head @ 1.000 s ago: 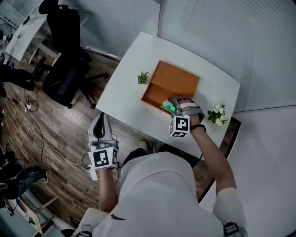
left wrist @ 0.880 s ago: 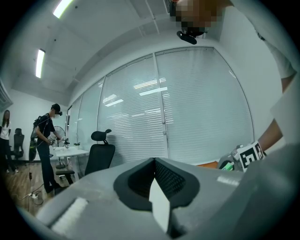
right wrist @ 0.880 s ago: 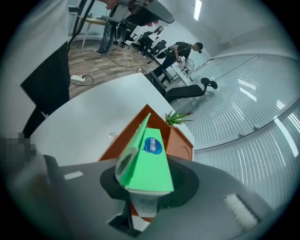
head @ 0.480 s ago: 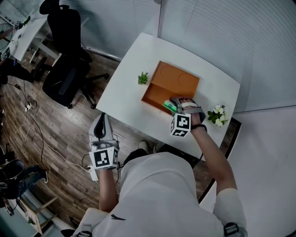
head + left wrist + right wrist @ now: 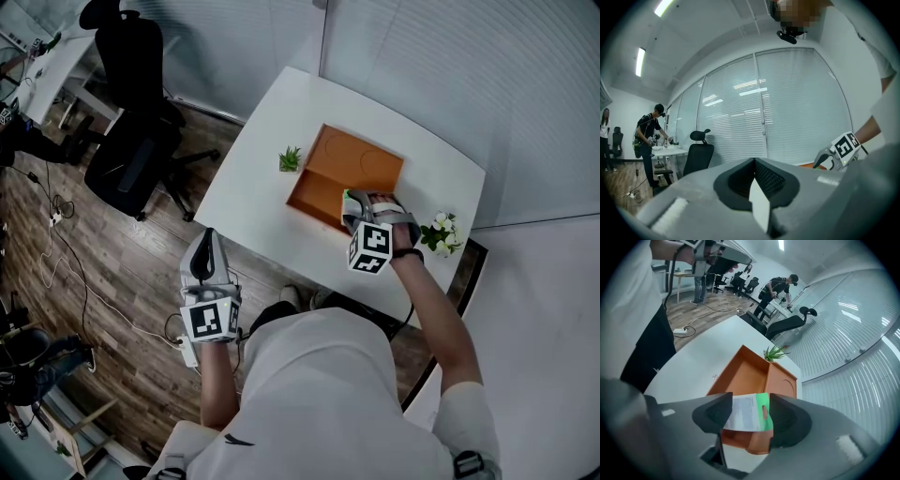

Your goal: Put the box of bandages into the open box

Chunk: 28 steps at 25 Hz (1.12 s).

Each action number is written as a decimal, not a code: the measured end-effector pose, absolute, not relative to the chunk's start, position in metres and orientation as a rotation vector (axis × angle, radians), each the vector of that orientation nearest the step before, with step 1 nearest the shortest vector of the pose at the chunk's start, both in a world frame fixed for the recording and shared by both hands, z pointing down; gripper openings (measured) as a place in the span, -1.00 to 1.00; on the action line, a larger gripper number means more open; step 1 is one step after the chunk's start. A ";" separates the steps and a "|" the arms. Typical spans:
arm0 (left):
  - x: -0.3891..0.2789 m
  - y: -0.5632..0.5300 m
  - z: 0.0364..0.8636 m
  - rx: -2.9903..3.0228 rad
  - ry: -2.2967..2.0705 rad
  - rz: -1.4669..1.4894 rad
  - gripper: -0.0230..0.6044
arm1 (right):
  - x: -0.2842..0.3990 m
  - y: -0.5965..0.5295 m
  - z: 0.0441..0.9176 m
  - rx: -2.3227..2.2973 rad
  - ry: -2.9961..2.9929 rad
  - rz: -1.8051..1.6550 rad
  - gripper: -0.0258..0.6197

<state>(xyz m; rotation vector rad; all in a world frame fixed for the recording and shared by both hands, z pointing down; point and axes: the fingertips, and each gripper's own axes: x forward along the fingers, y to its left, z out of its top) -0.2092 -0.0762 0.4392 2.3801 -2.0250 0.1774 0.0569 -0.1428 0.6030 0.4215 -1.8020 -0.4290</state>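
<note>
The open orange box (image 5: pixel 310 201) lies on the white table (image 5: pixel 251 206). My right gripper (image 5: pixel 359 210) hovers over its near right corner. Its jaws are opening, with the green and white box of bandages (image 5: pixel 749 412) loose between them and tilted down over the orange box (image 5: pixel 744 376). From the head view only a green edge of the box of bandages (image 5: pixel 346 197) shows past the gripper. My left gripper (image 5: pixel 206 251) is held off the table's near left edge, above the wooden floor. It is shut and empty, and in its own view the left gripper (image 5: pixel 757 188) points at window blinds.
A small green plant (image 5: pixel 290 157) stands by the orange box's left corner. A pot of white flowers (image 5: pixel 440 232) sits at the table's right edge, close to my right wrist. A black office chair (image 5: pixel 131 141) stands left of the table. Several people (image 5: pixel 777 286) stand at far desks.
The right gripper moved a little up and right over the orange box, and its jaws have spread. Most of the green box is now hidden under it. The left gripper stayed still.
</note>
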 end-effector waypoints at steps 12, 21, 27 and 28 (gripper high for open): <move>-0.208 -0.079 0.440 2.395 -2.006 0.171 -0.91 | 0.064 -0.152 0.557 0.642 -1.912 -0.398 -0.15; -0.208 -0.082 0.441 2.404 -1.995 0.171 -0.91 | 0.109 -0.125 0.426 1.389 -2.381 -0.051 -0.20; -0.201 -0.081 0.438 2.437 -1.963 0.152 -0.91 | 0.132 -0.064 0.391 1.697 -2.438 -0.180 -0.28; -0.200 -0.079 0.438 2.444 -1.955 0.149 -0.91 | 0.134 -0.058 0.393 1.710 -2.434 -0.187 -0.28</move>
